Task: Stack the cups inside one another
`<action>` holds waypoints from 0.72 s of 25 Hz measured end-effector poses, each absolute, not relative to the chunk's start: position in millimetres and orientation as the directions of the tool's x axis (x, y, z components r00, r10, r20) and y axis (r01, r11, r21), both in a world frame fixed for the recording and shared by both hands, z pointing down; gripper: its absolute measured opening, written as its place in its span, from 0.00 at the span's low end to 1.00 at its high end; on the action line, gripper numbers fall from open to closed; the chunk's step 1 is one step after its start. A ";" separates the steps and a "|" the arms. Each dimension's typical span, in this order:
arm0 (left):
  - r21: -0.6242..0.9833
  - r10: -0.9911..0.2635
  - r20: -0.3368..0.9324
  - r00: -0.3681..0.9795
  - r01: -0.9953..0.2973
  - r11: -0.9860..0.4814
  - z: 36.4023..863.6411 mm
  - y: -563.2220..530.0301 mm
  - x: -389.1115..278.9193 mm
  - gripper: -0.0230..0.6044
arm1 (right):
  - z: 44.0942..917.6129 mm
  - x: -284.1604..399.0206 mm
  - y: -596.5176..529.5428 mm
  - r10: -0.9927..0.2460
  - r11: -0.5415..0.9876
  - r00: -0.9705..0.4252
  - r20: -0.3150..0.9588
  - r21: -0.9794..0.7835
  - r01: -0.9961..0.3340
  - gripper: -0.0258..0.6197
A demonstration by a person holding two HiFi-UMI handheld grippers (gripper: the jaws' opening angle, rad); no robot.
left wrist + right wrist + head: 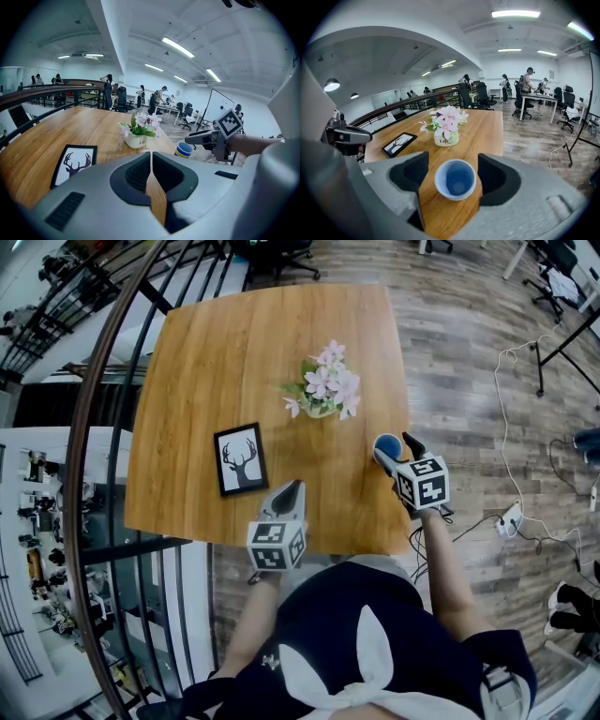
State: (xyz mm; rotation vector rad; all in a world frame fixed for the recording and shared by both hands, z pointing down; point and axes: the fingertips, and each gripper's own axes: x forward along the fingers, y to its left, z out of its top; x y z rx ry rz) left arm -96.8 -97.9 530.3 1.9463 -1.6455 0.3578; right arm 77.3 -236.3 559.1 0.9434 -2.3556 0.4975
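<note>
The right gripper has its jaws wide apart, and between them stands a small round blue plastic cup, upright and open at the top. Table wood shows on either side of the cup, so neither pad presses on it. In the left gripper view the same cup shows yellow and red bands under its blue rim; whether these are other cups nested inside one another cannot be told from here.

Straight ahead of the right jaws, beyond the cup, sits a small white pot of pink flowers. Farther off to their left lies a black-framed picture of a deer's head, flat on the table.

The left gripper has its jaws brought together, leaving only a thin slit through which the wood shows, and nothing is held between them. Ahead of these jaws and a little to their left is the flower pot. The deer picture lies nearer, off to their left. The cup and the right gripper are off to their right.

From the head view, both grippers are over the near part of the light brown wooden table. The left gripper is near its front edge. The right gripper is close to the table's right edge, around the cup.
</note>
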 end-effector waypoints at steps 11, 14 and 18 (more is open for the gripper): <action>0.250 -0.817 0.530 0.228 -0.962 -0.106 527.2 -104.7 -94.9 0.08 | 530.3 84.9 -244.7 -0.580 0.655 -0.599 0.552 -0.121 -0.746 0.53; 0.253 -0.818 0.525 0.236 -0.960 -0.115 526.1 -107.4 -92.0 0.08 | 519.5 83.2 -241.7 -0.579 0.668 -0.616 0.535 -0.121 -0.734 0.41; 0.253 -0.820 0.516 0.247 -0.959 -0.129 525.2 -111.8 -87.0 0.08 | 501.5 81.1 -235.8 -0.600 0.695 -0.632 0.490 -0.071 -0.715 0.08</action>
